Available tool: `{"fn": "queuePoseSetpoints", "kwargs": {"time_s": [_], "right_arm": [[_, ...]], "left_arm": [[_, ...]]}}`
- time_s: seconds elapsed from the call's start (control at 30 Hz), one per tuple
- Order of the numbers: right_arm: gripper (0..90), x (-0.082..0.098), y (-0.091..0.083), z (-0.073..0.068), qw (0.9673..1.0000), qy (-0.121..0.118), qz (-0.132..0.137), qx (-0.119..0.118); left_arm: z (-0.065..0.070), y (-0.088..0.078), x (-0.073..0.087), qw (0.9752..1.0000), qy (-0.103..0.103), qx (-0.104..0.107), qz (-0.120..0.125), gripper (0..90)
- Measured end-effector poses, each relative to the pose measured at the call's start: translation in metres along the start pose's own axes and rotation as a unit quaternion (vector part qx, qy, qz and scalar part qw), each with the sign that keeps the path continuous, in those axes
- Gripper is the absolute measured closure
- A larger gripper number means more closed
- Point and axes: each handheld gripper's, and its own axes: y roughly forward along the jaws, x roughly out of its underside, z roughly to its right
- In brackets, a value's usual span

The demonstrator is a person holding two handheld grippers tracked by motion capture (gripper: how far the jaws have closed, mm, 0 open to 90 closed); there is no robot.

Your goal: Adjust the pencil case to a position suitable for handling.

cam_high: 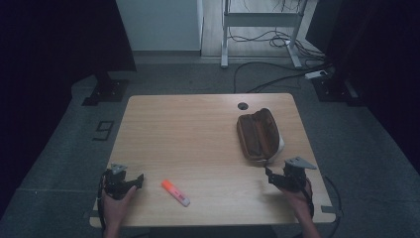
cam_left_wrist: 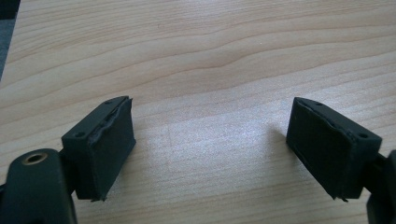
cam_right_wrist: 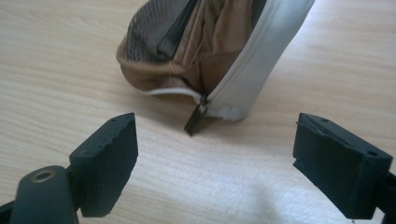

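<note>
Two grippers, high view: left gripper (cam_high: 140, 179) near a marker (cam_high: 175, 193); right gripper (cam_high: 268, 173) just below an unzipped brown case (cam_high: 257, 134) on the table (cam_high: 198, 129), contents not discernible. Left gripper view: jaws wide over bare wood. Right gripper view: jaws wide, zip pull (cam_right_wrist: 196, 117) between, w/o contact.

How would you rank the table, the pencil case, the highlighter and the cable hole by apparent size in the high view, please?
1. Table, by far the largest.
2. Pencil case, lying open near the table's right edge.
3. Highlighter, orange, near the front edge.
4. Cable hole, smallest; it lies farther from the camera, so this gap is less certain.
</note>
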Motion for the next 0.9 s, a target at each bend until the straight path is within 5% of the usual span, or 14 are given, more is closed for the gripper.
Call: {"fn": "queuePoseSetpoints", "kwargs": {"time_s": [0.37, 0.9], "right_arm": [[13.9, -0.019, -0.012, 0.01, 0.9994, 0.009, 0.032, 0.01], [14.0, -0.048, 0.002, 0.018, 0.9989, 0.02, 0.041, 0.013]], "left_arm": [[0.0, 0.0, 0.0, 1.0, 0.0, 0.0, 0.0, 15.1], [0.0, 0.0, 0.0, 1.0, 0.0, 0.0, 0.0, 15.1]]}}
